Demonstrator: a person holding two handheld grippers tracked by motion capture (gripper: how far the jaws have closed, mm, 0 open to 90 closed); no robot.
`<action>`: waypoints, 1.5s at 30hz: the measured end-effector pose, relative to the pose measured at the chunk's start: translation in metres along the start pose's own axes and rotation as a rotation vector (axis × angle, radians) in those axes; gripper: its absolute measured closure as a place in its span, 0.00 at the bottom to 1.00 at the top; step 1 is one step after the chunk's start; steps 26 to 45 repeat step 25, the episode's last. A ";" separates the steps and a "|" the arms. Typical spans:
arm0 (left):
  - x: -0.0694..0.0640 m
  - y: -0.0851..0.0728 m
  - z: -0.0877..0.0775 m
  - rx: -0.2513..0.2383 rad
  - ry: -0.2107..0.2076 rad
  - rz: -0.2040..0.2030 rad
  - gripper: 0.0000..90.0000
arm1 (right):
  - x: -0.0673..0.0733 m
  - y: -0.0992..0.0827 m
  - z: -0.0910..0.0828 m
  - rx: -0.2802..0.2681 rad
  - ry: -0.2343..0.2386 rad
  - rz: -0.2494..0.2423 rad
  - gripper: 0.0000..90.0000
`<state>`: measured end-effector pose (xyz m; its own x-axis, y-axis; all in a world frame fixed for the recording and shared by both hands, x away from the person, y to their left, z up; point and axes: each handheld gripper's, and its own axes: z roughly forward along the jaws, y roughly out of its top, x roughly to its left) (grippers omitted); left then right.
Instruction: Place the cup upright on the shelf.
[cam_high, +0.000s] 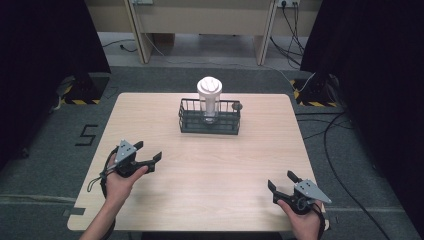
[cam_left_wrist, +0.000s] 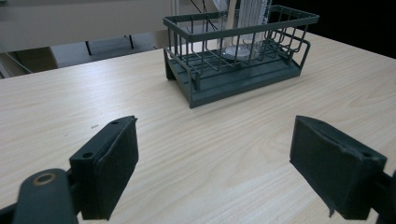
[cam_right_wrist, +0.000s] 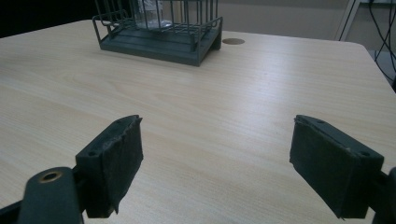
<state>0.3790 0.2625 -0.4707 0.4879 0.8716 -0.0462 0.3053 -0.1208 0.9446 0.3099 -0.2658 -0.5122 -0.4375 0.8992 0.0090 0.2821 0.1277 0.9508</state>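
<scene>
Nothing looks started: the cup (cam_high: 209, 95) stands upright inside the wire basket (cam_high: 210, 127) near the middle of the bench's (cam_high: 210, 180) far edge, untouched. The left gripper (cam_high: 145, 152) sits near the left edge, the right gripper (cam_high: 281, 183) near the near right corner, each with fingers spread wide and empty, well apart from the basket. The reach and grasp all seem left to do

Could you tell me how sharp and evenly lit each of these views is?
High view: even overhead light on the table, dark curtains at both sides, the white tumbler slightly soft. Left gripper view: the wire basket is sharp, the near claw pads soft. Right gripper view: pale sheen across the tabletop.
</scene>
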 end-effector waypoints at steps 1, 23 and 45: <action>0.001 -0.001 -0.001 0.001 0.003 -0.001 0.17 | 0.000 0.000 0.000 0.000 0.000 0.001 0.20; 0.008 -0.045 -0.025 -0.018 0.005 -0.044 0.17 | 0.001 0.000 0.000 0.008 0.002 0.003 0.20; 0.010 -0.045 -0.026 -0.022 0.003 -0.052 0.17 | 0.001 0.000 0.000 0.006 0.004 0.002 0.20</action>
